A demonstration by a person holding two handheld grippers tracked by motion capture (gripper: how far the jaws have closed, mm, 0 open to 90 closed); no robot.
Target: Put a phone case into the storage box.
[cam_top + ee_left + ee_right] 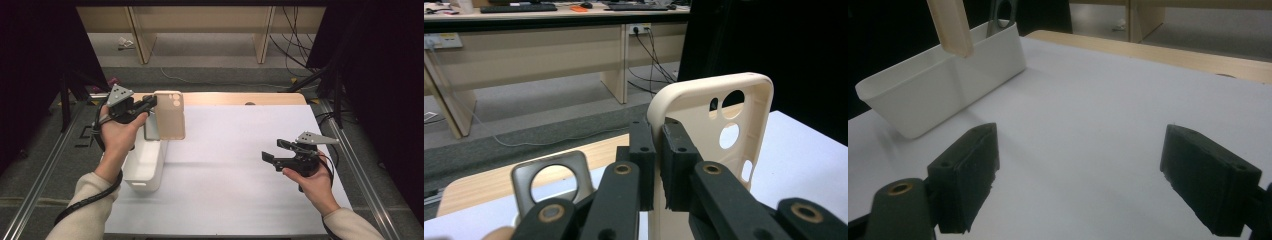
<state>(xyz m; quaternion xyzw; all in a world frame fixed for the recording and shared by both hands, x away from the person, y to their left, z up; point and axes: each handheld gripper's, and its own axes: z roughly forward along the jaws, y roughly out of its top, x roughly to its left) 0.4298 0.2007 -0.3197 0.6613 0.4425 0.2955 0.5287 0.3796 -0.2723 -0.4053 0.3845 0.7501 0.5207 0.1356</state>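
My left gripper (pixel 658 165) fingers clamp the beige phone case (pixel 724 135) edge, seemingly above the white bin (pixel 145 165); right gripper (pixel 1078 185) fingers apart.

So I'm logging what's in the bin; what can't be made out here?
- White bin floor: its walls and the left hand hide it, high view.
- Grey case: lower part behind the left gripper.
- Beige phone case: top cut off, right gripper view.

An office-like lab: long wooden desks (pixel 539 45) with keyboards (pixel 519 7), wall sockets (pixel 639 28), trailing cables (pixel 649 55).
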